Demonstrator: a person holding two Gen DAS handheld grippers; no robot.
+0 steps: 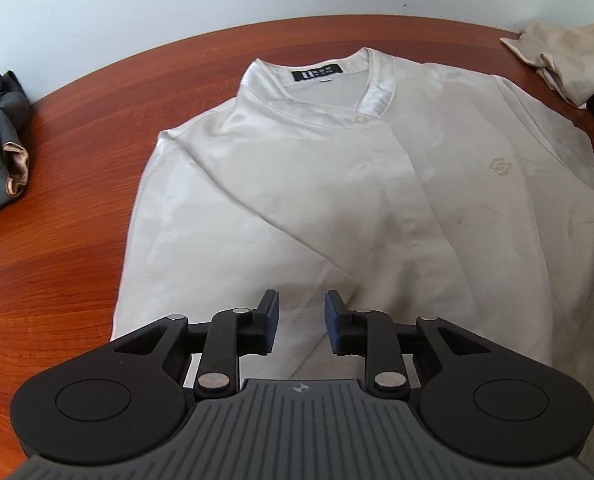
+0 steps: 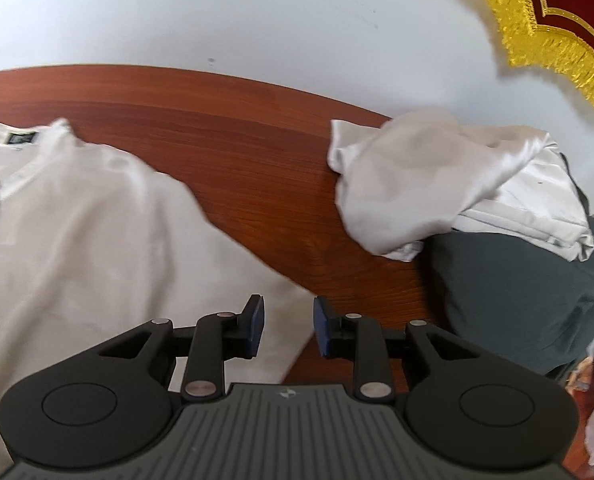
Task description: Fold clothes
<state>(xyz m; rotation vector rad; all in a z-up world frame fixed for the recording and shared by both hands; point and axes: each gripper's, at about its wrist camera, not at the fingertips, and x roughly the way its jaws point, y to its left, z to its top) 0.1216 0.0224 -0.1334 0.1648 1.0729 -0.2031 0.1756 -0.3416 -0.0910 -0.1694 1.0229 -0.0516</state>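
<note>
Looks like the fold hasn't started: both the left gripper [image 1: 301, 322] and right gripper [image 2: 288, 327] hover spread and empty, cream shirt [image 1: 337, 200] flat just ahead, so next they'd pinch its near hem.

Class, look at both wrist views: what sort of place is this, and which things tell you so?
Probably an office or meeting room used for laundry sorting: a polished wooden table against a plain wall, a gold-fringed red banner, and a cream shirt laid flat beside piled garments.
</note>
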